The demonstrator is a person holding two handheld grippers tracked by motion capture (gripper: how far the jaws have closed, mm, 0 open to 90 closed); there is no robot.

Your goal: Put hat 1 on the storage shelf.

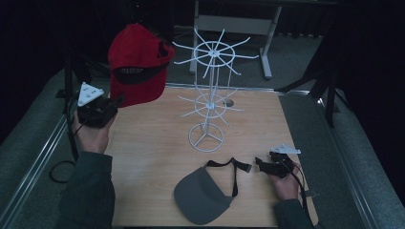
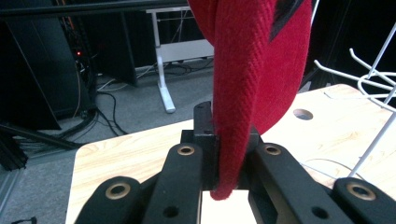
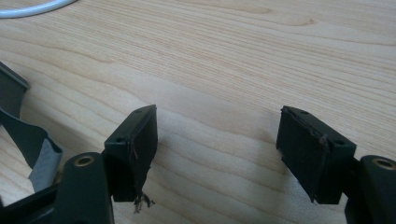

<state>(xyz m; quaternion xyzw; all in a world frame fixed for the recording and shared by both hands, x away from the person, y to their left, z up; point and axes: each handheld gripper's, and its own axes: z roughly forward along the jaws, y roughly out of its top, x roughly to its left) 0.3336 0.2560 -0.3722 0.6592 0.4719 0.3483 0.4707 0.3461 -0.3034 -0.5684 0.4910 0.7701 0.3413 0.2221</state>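
The left gripper (image 1: 111, 103) pinches the brim of a red cap (image 1: 136, 64), holding it up above the desk's (image 1: 157, 143) far left corner, beside the white wire rack (image 1: 210, 95). The right gripper (image 1: 262, 164) rests spread on the desk near the near right corner, just beside a grey visor (image 1: 203, 193).

L gripper (image 1: 114, 101) jaws clamped; R gripper (image 3: 217, 144) jaws apart.

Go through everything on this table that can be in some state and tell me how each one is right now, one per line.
Red fabric cap: held up off the table, brim pinched.
Left gripper: shut on the red cap's brim.
Right gripper: open, nothing between its jaws, low over the wooden table.
Grey sun visor: lying flat on the table, straps loose.
White wire hat rack: upright, hooks bare.
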